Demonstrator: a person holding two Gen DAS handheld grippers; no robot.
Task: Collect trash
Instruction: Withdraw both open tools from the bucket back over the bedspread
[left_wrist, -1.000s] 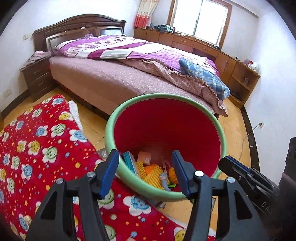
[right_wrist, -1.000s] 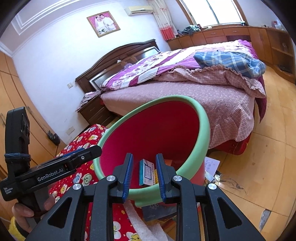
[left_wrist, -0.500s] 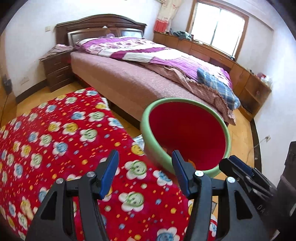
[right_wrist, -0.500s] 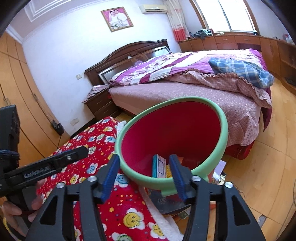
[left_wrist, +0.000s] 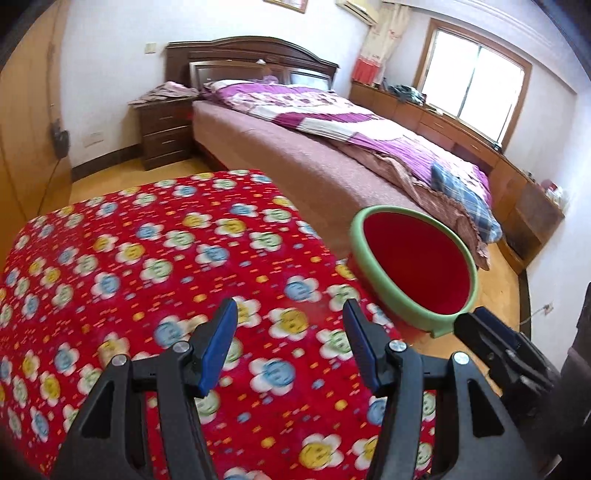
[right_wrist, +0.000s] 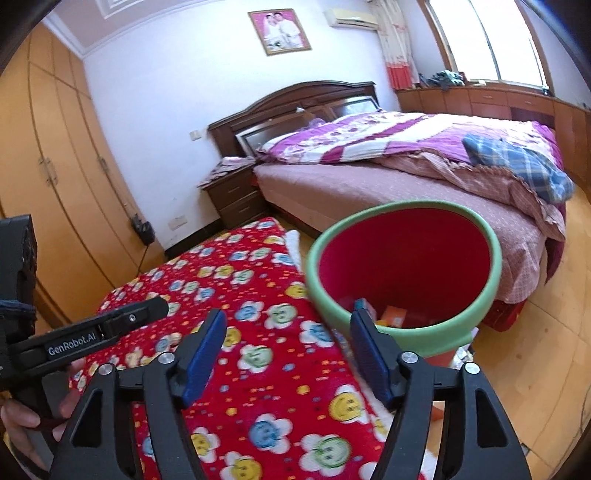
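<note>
A red bin with a green rim (left_wrist: 413, 269) stands on the floor beside the red flower-patterned blanket (left_wrist: 147, 266); in the right wrist view the bin (right_wrist: 402, 266) holds several boxes and packets of trash (right_wrist: 393, 315). My left gripper (left_wrist: 290, 347) is open and empty above the blanket, left of the bin. My right gripper (right_wrist: 288, 352) is open and empty, over the blanket's edge just in front of the bin. The right gripper also shows at the lower right of the left wrist view (left_wrist: 495, 343), and the left one shows in the right wrist view (right_wrist: 99, 328).
A large bed (left_wrist: 332, 147) with a purple quilt stands behind the bin. A dark nightstand (left_wrist: 162, 129) is by the headboard. Wooden wardrobes (right_wrist: 55, 177) line the left wall. Low cabinets (left_wrist: 461, 136) run under the window. Bare wooden floor (right_wrist: 535, 350) lies to the right of the bin.
Both grippers have pulled back and swung left from the bin, over the blanket. The right gripper has opened from nearly shut to wide. The bin now looks smaller and farther right.
</note>
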